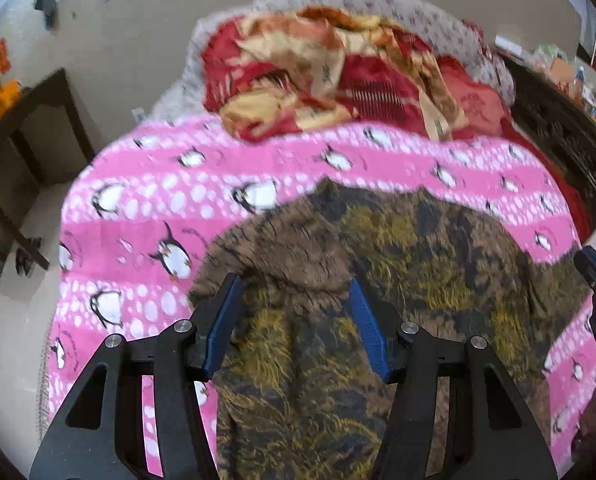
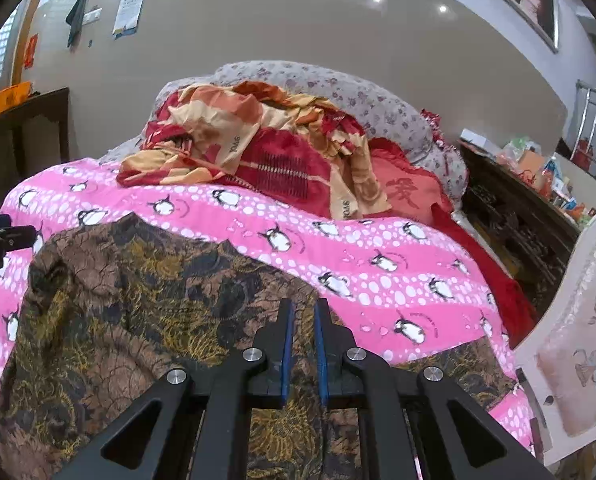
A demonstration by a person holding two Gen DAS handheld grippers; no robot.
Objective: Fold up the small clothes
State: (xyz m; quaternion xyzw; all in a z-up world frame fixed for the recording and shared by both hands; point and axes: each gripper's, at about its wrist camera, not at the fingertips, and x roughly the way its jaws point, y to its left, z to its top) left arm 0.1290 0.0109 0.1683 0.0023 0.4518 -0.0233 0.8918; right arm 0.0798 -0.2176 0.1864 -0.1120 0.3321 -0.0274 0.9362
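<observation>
Nearest to me, the right gripper (image 2: 302, 354) has its blue-padded fingers (image 2: 285, 344) drawn almost together, with only a thin slit between them. Brown patterned cloth shows in that slit, so they look pinched on a fold of the garment, though I cannot be sure how much they hold. It seems an anchoring grip, pinning the near edge while the other side is worked.

The left gripper (image 1: 298, 316) hangs with its fingers (image 1: 221, 320) about halfway apart, pointing steeply down over the cloth. Fabric lies between and under the pads, but I see no pinch. My guess is it is lining up on a ridge of cloth to take hold.

The task's thing, a small brown garment with mustard-yellow and black leafy print (image 1: 378, 264), is spread, somewhat rumpled, across the near part of the bed. It lies on the pink bedspread with white dots and penguins (image 1: 145, 184), presumably used as a broad, soft surface for folding. Judging by its loose outline, folding has barely begun.

Further back sits a heap of red and cream bedding (image 2: 257, 140) against a pale floral pillow (image 2: 338, 92), well apart from the garment. A dark wooden side table (image 2: 29, 120) stands by the beige wall beyond.
</observation>
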